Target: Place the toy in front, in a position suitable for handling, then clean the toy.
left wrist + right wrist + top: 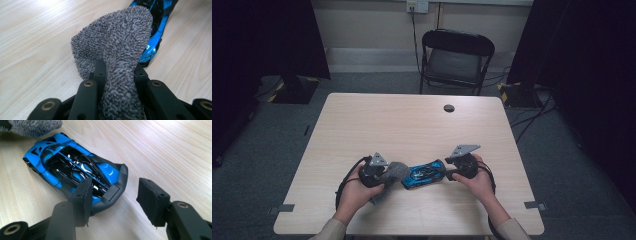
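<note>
A blue and black toy car (427, 173) lies on the wooden table (412, 125) near its front edge, between my two grippers. My left gripper (387, 176) is shut on a grey terry cloth (394, 172); in the left gripper view the cloth (117, 45) bulges out past the jaws (120, 67) and its far edge lies over the car's end (155, 37). My right gripper (449, 174) is at the car's other end. In the right gripper view its jaws (115, 197) stand open: the left pad is by the car's dark rear (75, 167), the right pad is apart from it.
A black folding chair (457, 55) stands behind the table's far edge. A round cable hole (449, 108) sits in the tabletop at the back right. Dark curtains hang on both sides, and cables run over the floor at the right.
</note>
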`<state>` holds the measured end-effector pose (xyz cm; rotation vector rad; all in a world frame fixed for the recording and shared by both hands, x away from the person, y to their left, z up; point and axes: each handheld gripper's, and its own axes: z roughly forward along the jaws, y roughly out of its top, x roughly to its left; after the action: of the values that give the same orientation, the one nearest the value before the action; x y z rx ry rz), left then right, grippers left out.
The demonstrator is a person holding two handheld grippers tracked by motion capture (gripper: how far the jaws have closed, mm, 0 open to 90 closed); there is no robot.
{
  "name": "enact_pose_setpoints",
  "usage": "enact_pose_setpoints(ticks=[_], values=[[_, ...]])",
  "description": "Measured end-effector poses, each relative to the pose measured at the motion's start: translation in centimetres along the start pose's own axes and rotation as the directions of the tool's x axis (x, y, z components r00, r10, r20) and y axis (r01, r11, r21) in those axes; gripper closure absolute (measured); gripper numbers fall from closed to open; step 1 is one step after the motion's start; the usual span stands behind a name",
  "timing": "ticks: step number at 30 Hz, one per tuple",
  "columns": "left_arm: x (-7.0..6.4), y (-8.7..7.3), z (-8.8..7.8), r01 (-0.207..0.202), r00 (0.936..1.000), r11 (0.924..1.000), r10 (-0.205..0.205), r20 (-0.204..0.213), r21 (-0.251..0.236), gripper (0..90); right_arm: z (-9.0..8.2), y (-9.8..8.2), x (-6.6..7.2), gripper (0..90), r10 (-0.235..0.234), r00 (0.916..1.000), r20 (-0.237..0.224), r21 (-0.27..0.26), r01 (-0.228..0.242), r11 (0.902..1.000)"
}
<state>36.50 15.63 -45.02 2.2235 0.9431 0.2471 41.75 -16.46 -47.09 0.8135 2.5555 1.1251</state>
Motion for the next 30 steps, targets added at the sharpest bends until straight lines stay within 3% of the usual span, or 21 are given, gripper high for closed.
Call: enact_pose_setpoints(ticks=[4,9,13,20,24,30], values=[[-0.2,0.7,-0.1,-0.005,1.0000,0.9999,0.006,0.003,-0.014,72.3,-0.4,-0.2,-0.2,40.4,0.033,0.9994,-0.007,0.000,-0.033,0.9994],[-0.2,1.0,0.0,0.008,0.9999,0.9997,-0.008,0.009,-0.024,72.3,-0.7,-0.4,-0.5,42.4,0.061,0.9980,-0.016,-0.017,-0.061,0.9980],[-0.3,1.7,0.1,-0.006,1.0000,0.9997,0.006,0.007,-0.022,72.3,-1.4,-0.4,-0.7,42.7,0.061,0.9973,-0.042,-0.025,-0.062,0.9978],[-0.9,3.6,0.4,-0.023,0.9996,0.9982,0.024,0.012,-0.055,72.3,-2.2,-0.3,-0.7,54.3,0.031,0.9984,-0.047,-0.024,-0.033,0.9992],[-2.2,5.5,1.4,-0.041,0.9983,0.9956,0.044,0.038,-0.084,72.2,-2.2,-0.5,-0.8,55.0,0.036,0.9980,-0.053,-0.031,-0.037,0.9988],[-3.7,7.9,3.6,-0.082,0.9942,0.9939,0.087,0.063,-0.074,72.1,-2.2,-0.3,-0.6,56.0,0.035,0.9973,-0.065,-0.044,-0.038,0.9983]])
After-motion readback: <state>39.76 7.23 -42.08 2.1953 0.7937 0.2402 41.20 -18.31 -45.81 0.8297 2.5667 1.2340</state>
